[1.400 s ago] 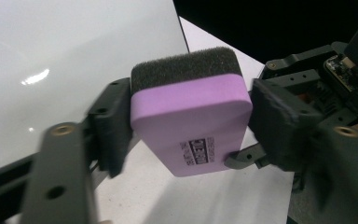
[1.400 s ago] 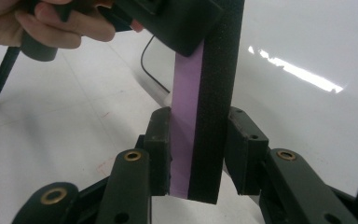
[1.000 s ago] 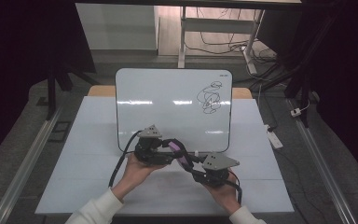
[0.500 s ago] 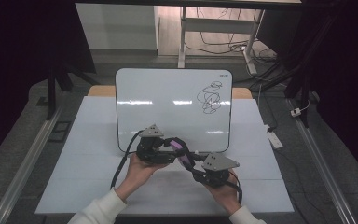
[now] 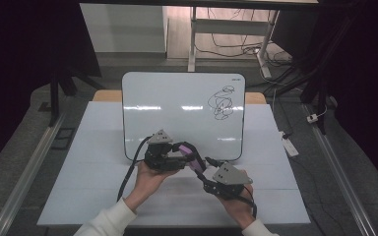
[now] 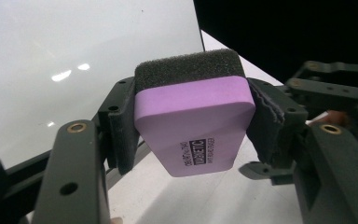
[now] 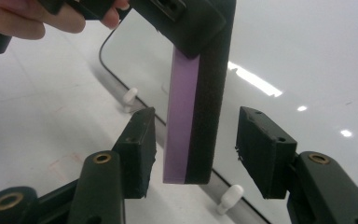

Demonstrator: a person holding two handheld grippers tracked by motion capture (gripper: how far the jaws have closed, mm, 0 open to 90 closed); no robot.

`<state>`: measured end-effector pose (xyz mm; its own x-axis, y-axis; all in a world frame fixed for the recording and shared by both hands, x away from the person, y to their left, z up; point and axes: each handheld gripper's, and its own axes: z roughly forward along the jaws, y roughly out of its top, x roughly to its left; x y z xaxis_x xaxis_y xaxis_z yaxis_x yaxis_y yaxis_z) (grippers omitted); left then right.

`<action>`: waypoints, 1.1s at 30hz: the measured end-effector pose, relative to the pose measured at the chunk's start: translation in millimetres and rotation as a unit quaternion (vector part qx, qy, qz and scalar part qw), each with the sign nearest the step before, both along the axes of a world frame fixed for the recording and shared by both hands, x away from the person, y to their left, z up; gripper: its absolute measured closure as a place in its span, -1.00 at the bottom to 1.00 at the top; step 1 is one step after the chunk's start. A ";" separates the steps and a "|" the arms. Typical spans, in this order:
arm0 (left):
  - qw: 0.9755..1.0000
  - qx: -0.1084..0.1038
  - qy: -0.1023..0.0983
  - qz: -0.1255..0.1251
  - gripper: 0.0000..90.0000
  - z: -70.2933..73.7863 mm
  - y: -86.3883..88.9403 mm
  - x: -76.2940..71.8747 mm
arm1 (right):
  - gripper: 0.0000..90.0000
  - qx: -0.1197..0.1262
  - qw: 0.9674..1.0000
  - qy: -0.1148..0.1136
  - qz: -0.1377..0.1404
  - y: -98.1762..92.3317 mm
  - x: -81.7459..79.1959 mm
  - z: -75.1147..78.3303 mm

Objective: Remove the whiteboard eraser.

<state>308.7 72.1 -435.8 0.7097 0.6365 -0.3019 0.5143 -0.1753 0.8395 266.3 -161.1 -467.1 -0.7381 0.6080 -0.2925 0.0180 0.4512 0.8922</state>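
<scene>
Change noted: right gripper [image 7: 193, 154], nearest the person at about 5 o'clock on the table in the high view [image 5: 207, 178]; its jaws have just been opening, and in its own view both pads stand off the whiteboard eraser [image 7: 191, 116], which hangs between them untouched, a gap showing on each side; a second back this gripper sat against the eraser's near end in the high view, so the pictures read as a hand-over, the eraser passed from right to left; judged meaning: the eraser now rests with the left gripper alone, and the right is free to draw away

Right gripper, state: released, jaws parted to a middling width, holding nothing, touching nothing that can be seen

Left gripper [image 6: 193, 121], at about 6 o'clock of the whiteboard [image 5: 177, 103], just past the right; state: clenched across the eraser [image 6: 196, 126], one pad on each long side; purple body toward the camera with its printed label, black foam face turned away toward the board; the eraser is held off the table [image 5: 98, 147], at the board's near edge [image 5: 189, 156]

Whiteboard, beyond the grippers, propped on small white feet; a black scribble [image 5: 221, 103] at about 2 o'clock on its face, well apart from the eraser; judged next: carry the foam face up to that scribble
</scene>
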 end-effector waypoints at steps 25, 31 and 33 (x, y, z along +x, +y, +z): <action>0.999 -0.001 -0.027 0.033 -0.11 24.2 32.6 -4.9 | -0.11 0.006 0.997 0.007 -0.076 -43.7 -8.0 -3.9; 0.999 -0.029 -0.008 0.041 -0.11 21.5 23.4 -1.2 | -0.18 -0.051 0.990 -0.085 -0.098 -6.6 -34.3 -1.6; 0.998 -0.042 0.002 0.043 -0.11 20.5 20.1 0.5 | -0.20 -0.083 0.984 -0.117 -0.102 11.5 -41.4 -1.9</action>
<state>309.2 92.1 -415.4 0.6518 0.6681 -0.3588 0.5276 -0.0597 0.8474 224.9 -149.6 -469.0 -0.5059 0.6663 -0.5479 -0.0743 0.5991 0.7972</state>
